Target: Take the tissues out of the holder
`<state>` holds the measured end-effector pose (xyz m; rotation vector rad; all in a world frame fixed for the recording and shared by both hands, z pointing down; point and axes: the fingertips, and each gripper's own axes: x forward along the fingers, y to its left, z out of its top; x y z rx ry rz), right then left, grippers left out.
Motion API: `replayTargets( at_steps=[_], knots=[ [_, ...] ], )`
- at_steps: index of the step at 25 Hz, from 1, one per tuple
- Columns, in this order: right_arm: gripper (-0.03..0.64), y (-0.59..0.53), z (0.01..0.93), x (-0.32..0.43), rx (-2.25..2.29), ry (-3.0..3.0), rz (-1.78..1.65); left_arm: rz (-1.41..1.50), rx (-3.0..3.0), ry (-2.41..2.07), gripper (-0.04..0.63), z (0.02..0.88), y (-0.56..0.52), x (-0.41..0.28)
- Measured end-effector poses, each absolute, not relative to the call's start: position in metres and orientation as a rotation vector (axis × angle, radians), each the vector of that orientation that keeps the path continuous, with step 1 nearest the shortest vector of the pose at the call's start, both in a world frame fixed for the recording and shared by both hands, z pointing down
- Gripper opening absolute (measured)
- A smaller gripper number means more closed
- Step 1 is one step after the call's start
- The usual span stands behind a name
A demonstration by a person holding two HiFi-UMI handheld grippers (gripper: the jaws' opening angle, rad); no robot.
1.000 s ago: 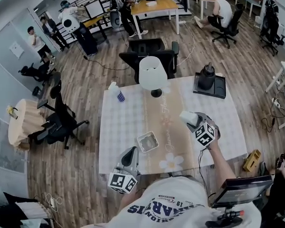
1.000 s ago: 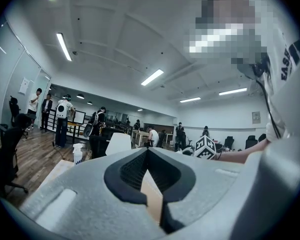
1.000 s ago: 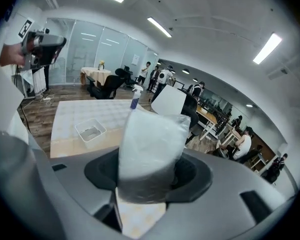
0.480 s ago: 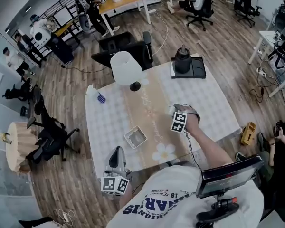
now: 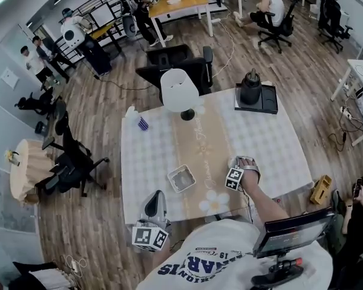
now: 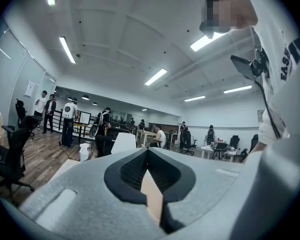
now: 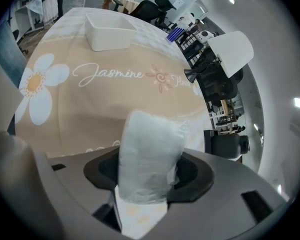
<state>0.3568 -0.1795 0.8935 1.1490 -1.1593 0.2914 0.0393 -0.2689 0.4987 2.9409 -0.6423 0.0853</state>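
Nearest, over the front edge of the table (image 5: 272, 153), left of the beige runner (image 5: 207, 139): left gripper (image 6: 148, 155), jaws closed tip to tip, nothing between them, aimed across the table toward the far side of the room. Slightly farther in, on the runner's right border, just past the printed daisy (image 5: 213, 203): right gripper (image 5: 236, 165), low over the cloth, jaws clamped on a tissue pack (image 7: 150, 151) standing up between the pads, wrapped in clear film. Tissue pack out of the holder (image 5: 181, 178), a small white square tray on the runner's left border, well apart from the right gripper and just ahead of the left one. Beyond, at the runner's far end: white lamp (image 5: 179, 89) on a dark base. Near the far left corner: spray bottle (image 5: 130, 112) with a blue-striped item (image 5: 143, 124) just beside it. At the far right corner: black kettle (image 5: 250, 87) on a dark tray (image 5: 267, 106). Past the table: black office chair (image 5: 178, 65), wooden floor, people around desks.
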Motion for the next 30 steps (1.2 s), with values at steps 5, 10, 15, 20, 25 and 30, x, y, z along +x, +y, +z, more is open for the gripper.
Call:
replayTargets(
  at_steps=[5, 10, 15, 20, 25, 30],
  knots=[
    [0.261, -0.173, 0.898, 0.345, 1.157, -1.139, 0.208, 0.074, 2.929, -0.667, 0.003, 0.501, -0.269, 0.035],
    [0.279, -0.169, 0.904, 0.326, 1.144, -1.171, 0.241, 0.069, 2.918, -0.686, 0.003, 0.502, -0.271, 0.031],
    [0.358, -0.157, 0.912, 0.298, 1.157, -1.23, 0.302, 0.062, 2.911, -0.696, 0.003, 0.503, -0.272, 0.028],
    [0.359, -0.145, 0.92, 0.28, 1.188, -1.31, 0.321, 0.063, 2.902, -0.696, 0.003, 0.508, -0.267, 0.03],
    [0.362, -0.152, 0.913, 0.273, 1.274, -1.414, 0.405, 0.062, 2.912, -0.682, 0.003, 0.509, -0.269, 0.028],
    [0.357, -0.148, 0.898, 0.273, 1.331, -1.467, 0.515, 0.071, 2.902, -0.69, 0.003, 0.51, -0.265, 0.024]
  ],
)
